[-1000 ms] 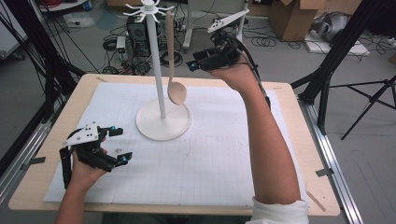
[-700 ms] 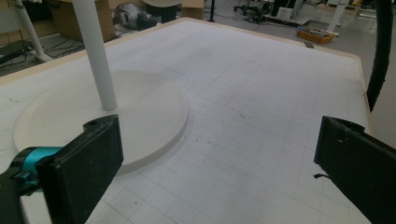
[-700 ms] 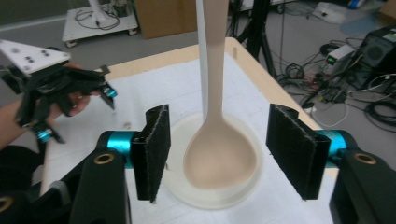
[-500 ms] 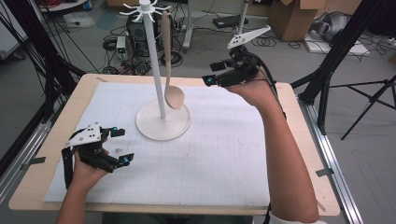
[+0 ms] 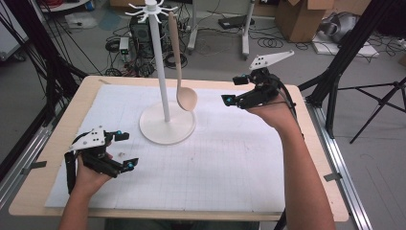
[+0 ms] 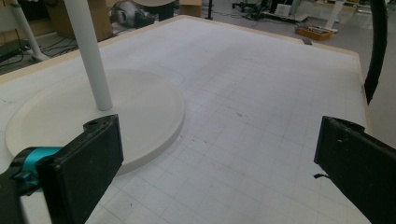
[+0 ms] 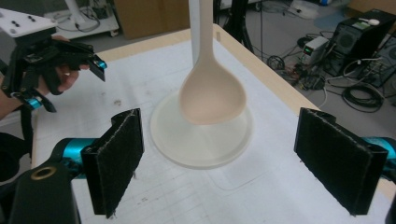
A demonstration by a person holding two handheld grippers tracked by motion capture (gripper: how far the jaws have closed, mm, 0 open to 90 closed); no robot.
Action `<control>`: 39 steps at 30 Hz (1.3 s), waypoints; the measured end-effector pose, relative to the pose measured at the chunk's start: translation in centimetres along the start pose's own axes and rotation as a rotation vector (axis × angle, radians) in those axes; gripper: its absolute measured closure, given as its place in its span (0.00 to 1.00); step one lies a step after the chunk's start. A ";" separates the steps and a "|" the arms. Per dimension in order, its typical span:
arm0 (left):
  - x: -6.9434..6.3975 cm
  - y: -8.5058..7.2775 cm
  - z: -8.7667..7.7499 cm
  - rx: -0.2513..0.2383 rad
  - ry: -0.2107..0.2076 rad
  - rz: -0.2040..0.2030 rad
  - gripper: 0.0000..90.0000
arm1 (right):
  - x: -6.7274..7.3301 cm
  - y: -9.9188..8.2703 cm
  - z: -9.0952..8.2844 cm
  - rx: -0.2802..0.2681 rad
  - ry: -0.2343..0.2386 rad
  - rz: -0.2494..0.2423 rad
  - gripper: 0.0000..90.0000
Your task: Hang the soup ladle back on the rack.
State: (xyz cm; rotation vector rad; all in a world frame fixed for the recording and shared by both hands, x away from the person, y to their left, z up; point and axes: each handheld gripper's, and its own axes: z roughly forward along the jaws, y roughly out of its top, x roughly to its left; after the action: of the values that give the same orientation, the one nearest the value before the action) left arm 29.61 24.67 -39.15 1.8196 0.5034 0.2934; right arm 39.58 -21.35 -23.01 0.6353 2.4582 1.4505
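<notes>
From the high view, I see a wooden spoon (image 5: 178,62) hanging bowl-down from a hook at the top of a white stand (image 5: 165,103), whose round base sits on the gridded white mat (image 5: 230,158) toward the far side of the table (image 5: 330,201). My right gripper (image 5: 236,89) is held above the mat to the right of the spoon's bowl, clear of it, jaws apart with nothing between them; they have just been opening. My left gripper (image 5: 125,150) rests low at the near left of the mat, well apart from the stand, jaws spread and empty.

In the left gripper view, I see my two black jaws standing wide, with bare mat (image 6: 261,116) between them. The stand's base (image 6: 93,116) and pole lie just ahead on the left.

In the right gripper view, my jaws stand wide with empty space between the pads. The spoon's bowl (image 7: 213,95) hangs ahead, centred between them but farther off, above the stand's base (image 7: 205,144). My left gripper (image 7: 74,63) shows at the upper left.
</notes>
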 end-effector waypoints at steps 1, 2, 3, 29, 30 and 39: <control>0.0 0.0 0.0 -0.001 -0.001 0.000 0.02 | 0.0 0.0 0.0 0.000 0.000 0.000 0.16; 0.0 0.0 0.0 -0.001 0.000 0.000 0.02 | 0.0 -0.4 -0.1 -0.004 -0.001 0.000 0.15; 0.0 0.0 0.0 -0.002 0.000 0.000 0.02 | 0.1 -0.7 -0.1 -0.008 -0.004 0.002 0.15; 0.5 -0.4 0.0 0.006 0.009 -0.018 0.02 | 2.2 -11.6 -0.9 -0.131 -0.017 0.082 0.00; 0.5 -0.4 0.0 0.008 0.010 -0.020 0.02 | 2.4 -12.1 -0.8 -0.128 -0.021 0.080 0.00; 0.7 -0.7 0.4 0.014 0.004 -0.029 0.02 | 3.8 -15.9 0.5 -0.124 -0.050 0.101 0.00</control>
State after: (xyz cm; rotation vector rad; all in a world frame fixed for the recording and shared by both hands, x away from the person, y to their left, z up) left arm 30.28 24.87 -39.92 1.8240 0.5356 0.2748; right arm 32.36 -25.88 -37.01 0.7700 2.3080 1.5891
